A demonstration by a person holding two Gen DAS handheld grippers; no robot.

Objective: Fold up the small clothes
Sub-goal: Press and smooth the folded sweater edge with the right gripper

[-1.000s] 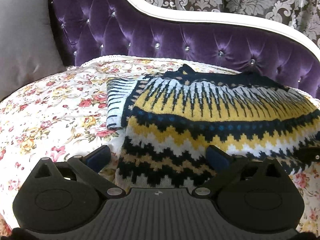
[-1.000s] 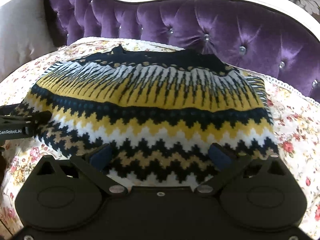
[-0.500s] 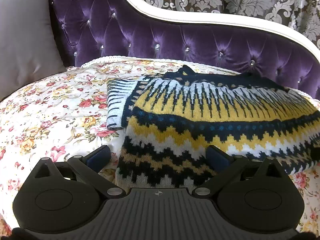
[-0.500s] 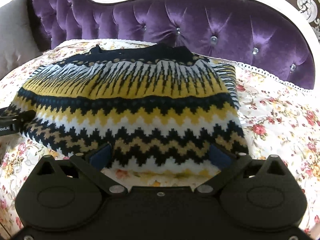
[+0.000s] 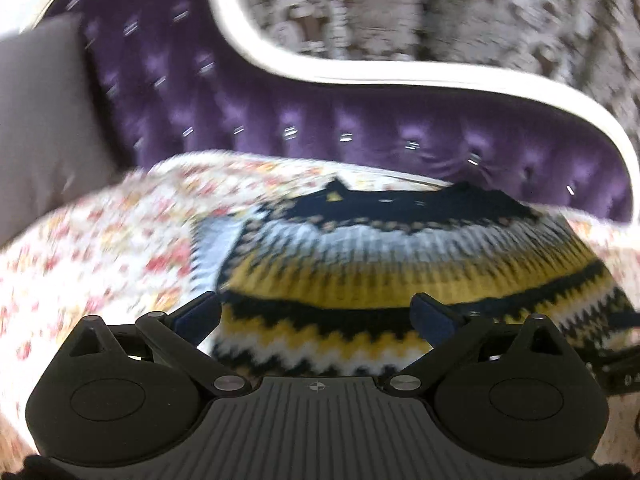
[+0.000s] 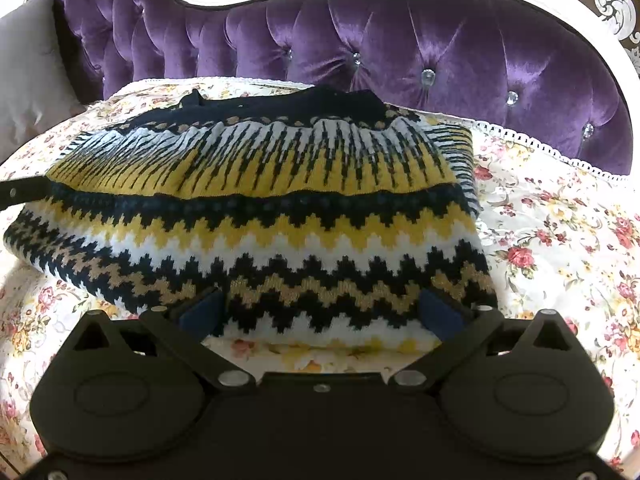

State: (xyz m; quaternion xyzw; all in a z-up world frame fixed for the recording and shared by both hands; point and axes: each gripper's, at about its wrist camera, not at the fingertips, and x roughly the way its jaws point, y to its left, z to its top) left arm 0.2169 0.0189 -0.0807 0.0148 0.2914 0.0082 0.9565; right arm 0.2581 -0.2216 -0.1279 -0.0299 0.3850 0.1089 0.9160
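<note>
On floral bedspread [image 6: 560, 240], patterned knit sweater [image 6: 260, 208] lying part-folded, sleeves tucked under. Right gripper [image 6: 320, 312] spreading wide at near hem; left gripper [image 5: 316, 316] also gaping wide, empty — view smearing. Risk: thick knit slipping from shallow pinch, fold springing open. Tufted purple headboard [image 6: 440, 52] crowding far edge, grey pillow [image 6: 28, 72] blocking left; open bedspread lying right.

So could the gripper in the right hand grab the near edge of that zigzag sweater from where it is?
Probably yes. The right gripper is open, its fingers either side of the sweater hem, with only the floral cover beneath.
</note>
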